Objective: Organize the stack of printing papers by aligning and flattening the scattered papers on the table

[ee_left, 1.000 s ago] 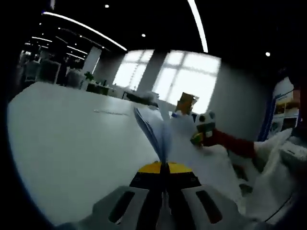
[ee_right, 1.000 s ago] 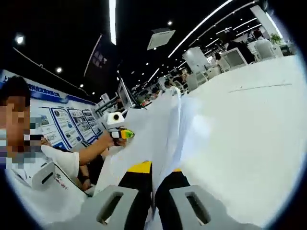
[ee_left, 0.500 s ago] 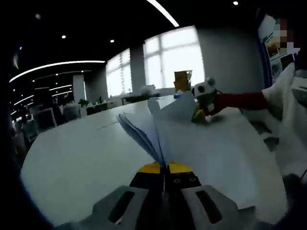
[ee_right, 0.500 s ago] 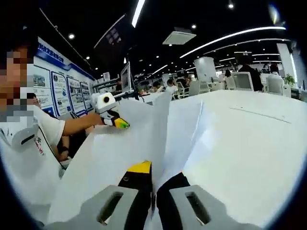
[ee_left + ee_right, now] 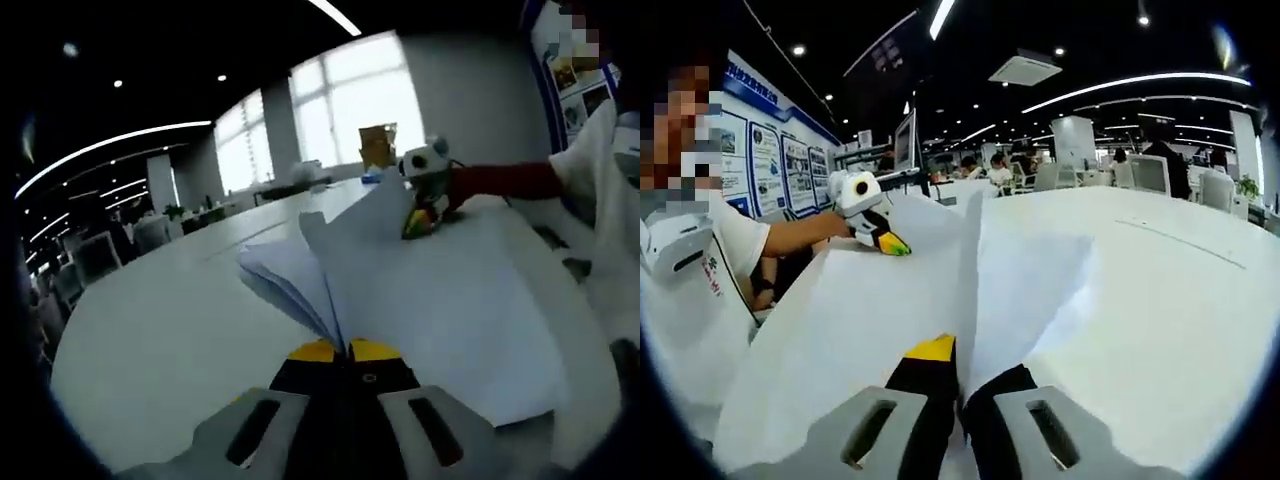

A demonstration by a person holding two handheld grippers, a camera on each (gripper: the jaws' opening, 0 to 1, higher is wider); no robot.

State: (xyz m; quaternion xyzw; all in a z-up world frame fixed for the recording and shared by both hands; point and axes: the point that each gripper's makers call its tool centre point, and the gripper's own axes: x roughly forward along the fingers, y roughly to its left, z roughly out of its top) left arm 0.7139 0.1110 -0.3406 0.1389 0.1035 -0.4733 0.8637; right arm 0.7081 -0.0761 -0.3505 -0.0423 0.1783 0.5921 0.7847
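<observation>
A stack of white printing papers (image 5: pixel 440 300) lies slanted low over the white table (image 5: pixel 150 330), its sheets fanned apart on the left side. My left gripper (image 5: pixel 345 350) is shut on the near edge of the stack. At the far edge my right gripper (image 5: pixel 418 222) pinches the same stack. In the right gripper view, the right gripper (image 5: pixel 961 362) is shut on the papers (image 5: pixel 840 330), a few sheets bulging right. The left gripper (image 5: pixel 892 245) holds the opposite edge, held by a hand in a red sleeve.
A brown cardboard box (image 5: pixel 377 145) stands at the table's far end by the windows. The person (image 5: pixel 690 250) in white stands close to the stack's side. Chairs, monitors and seated people (image 5: pixel 1160 160) are beyond the table (image 5: pixel 1160 300), which stretches wide on the right.
The stack has come down from nearly upright to a flatter slant near the table. Both grippers stay shut on its opposite edges, and both views have swung with the hands.
</observation>
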